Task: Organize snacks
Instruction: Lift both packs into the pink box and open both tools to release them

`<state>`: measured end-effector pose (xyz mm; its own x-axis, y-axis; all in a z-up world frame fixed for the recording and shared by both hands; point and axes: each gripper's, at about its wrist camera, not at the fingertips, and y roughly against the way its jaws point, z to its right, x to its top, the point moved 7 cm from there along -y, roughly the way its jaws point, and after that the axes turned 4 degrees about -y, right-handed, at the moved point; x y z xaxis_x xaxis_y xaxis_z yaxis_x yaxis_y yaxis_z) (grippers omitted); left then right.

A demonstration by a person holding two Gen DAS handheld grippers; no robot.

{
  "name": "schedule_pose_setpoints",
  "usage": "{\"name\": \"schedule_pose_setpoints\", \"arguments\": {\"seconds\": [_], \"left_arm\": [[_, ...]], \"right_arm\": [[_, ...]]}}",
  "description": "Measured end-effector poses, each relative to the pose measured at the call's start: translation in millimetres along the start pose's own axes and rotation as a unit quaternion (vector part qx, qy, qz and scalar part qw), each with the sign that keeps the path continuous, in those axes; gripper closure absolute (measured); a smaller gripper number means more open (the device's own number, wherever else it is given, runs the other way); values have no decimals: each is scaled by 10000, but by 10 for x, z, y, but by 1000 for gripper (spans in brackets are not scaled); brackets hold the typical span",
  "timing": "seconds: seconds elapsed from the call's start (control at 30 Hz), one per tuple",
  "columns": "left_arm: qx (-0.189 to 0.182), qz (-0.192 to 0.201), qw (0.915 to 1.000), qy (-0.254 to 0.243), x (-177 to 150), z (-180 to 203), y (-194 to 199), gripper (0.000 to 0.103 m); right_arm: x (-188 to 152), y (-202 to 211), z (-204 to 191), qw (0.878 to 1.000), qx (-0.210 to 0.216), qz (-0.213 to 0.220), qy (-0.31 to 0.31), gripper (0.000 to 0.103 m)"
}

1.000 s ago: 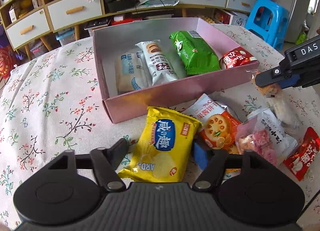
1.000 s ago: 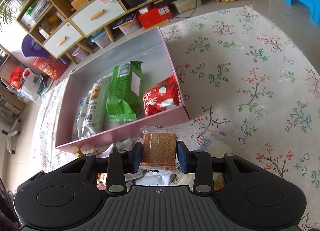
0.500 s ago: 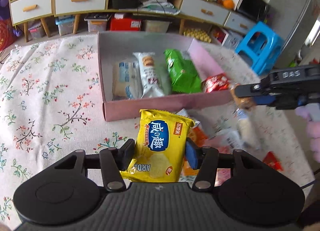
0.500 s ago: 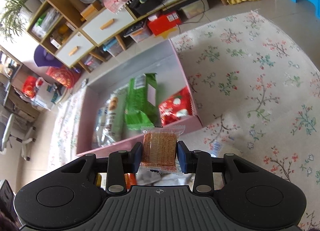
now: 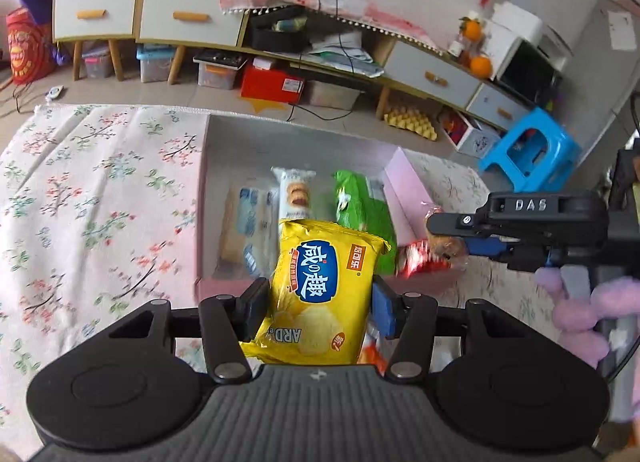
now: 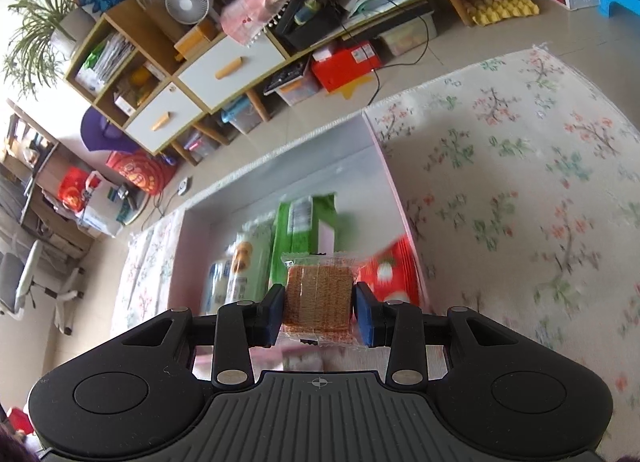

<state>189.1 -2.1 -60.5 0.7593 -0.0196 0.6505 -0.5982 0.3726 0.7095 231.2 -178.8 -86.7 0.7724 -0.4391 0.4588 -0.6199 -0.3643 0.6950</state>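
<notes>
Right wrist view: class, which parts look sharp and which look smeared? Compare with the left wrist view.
Right wrist view: held cracker packet sharp, box snacks and floral cloth motion-smeared. Left wrist view: yellow chip bag crisp, red packet blurred; fisheye bends the shelving.

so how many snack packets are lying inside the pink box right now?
4: pale blue-white packet leftmost, white biscuit sleeve beside it, green bag, red packet at the right end. More may hide behind the held yellow chip bag.

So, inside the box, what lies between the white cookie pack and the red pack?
The green pack lies between them; the left wrist view shows it.
</notes>
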Motion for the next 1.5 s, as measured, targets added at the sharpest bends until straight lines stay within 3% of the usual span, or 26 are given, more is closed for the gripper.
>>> {"name": "schedule_pose_setpoints", "arguments": {"seconds": [0.13, 0.43, 0.63, 1.03, 1.23, 1.33, 1.4, 1.43, 1.5], "left_arm": [[-196, 55, 9993, 301, 133, 39, -207, 53], [-544, -109, 9942, 922, 243, -14, -700, 53], [-280, -120, 9978, 589, 291, -23, -779, 56], [226, 277, 9994, 34, 429, -39, -823, 56], [130, 324, 9994, 0, 435, -17, -782, 55], [202, 361, 9991, -103, 443, 15, -761, 54], [180, 384, 9990, -122, 451, 25, -726, 46], [175, 395, 9990, -114, 455, 33, -711, 44], [182, 382, 9991, -86, 464, 44, -682, 42]], "right_arm": [[98, -70, 40, 9997, -6, 220, 141, 68], [161, -340, 175, 9997, 101, 81, 188, 67], [204, -458, 189, 9997, 121, 42, 192, 68], [210, -481, 182, 9996, 86, 113, 249, 68], [212, -470, 184, 9996, 106, 124, 249, 67], [233, -434, 177, 9996, 162, 156, 170, 63], [245, -406, 182, 9995, 255, 159, 77, 58], [249, -387, 185, 9994, 287, 179, 52, 51], [251, -349, 184, 9994, 268, 213, 85, 48]]}}
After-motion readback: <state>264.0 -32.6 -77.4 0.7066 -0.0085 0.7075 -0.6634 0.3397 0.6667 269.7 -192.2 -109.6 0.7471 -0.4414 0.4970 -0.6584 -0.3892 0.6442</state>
